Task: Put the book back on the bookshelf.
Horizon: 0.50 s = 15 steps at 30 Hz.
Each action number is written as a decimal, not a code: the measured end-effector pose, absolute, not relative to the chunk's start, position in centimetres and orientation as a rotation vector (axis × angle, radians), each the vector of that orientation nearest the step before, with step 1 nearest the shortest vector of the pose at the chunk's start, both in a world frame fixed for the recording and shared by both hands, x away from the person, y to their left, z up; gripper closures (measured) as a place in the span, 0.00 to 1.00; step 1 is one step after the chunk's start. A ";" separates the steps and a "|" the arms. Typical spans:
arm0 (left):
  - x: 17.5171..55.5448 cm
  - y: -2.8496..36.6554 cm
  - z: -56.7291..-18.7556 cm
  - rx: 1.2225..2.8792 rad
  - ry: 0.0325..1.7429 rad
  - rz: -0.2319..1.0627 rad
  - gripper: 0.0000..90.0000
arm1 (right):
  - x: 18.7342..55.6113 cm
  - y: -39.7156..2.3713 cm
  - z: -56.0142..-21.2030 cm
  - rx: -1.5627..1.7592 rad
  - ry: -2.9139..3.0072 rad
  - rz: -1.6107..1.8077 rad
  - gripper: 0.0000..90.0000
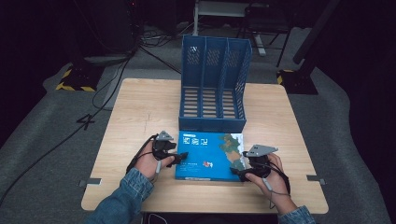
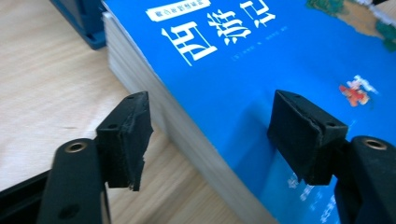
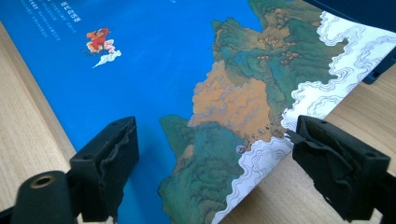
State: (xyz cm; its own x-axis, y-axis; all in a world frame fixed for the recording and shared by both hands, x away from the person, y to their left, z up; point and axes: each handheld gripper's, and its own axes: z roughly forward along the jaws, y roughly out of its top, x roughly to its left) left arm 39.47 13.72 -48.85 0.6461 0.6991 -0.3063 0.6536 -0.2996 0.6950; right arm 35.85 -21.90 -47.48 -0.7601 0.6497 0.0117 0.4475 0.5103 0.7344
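Book point(image 1: 210, 156) edges straddled by both open hand-held grippers.

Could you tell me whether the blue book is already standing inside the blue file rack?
No, the book lies flat on the table in front of the file rack, whose three slots are empty.
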 end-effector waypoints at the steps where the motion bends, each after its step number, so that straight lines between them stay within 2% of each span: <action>1: 39.6 13.7 -49.0 2.014 1.059 0.055 0.31 | 35.9 -21.9 -47.5 0.930 2.488 1.097 0.17; 6: 39.7 13.7 -49.6 1.962 1.070 0.028 0.27 | 35.9 -21.8 -47.6 0.941 2.488 1.096 0.16; 11: 39.6 13.7 -49.6 1.956 1.064 0.047 0.28 | 35.9 -21.8 -47.6 0.945 2.488 1.095 0.15; 14: 39.5 13.8 -49.4 1.958 1.061 0.070 0.33 | 35.9 -21.7 -47.6 0.949 2.486 1.093 0.14; 15: 39.4 13.9 -49.2 1.960 1.050 0.096 0.37 | 35.8 -21.6 -47.7 0.950 2.485 1.092 0.14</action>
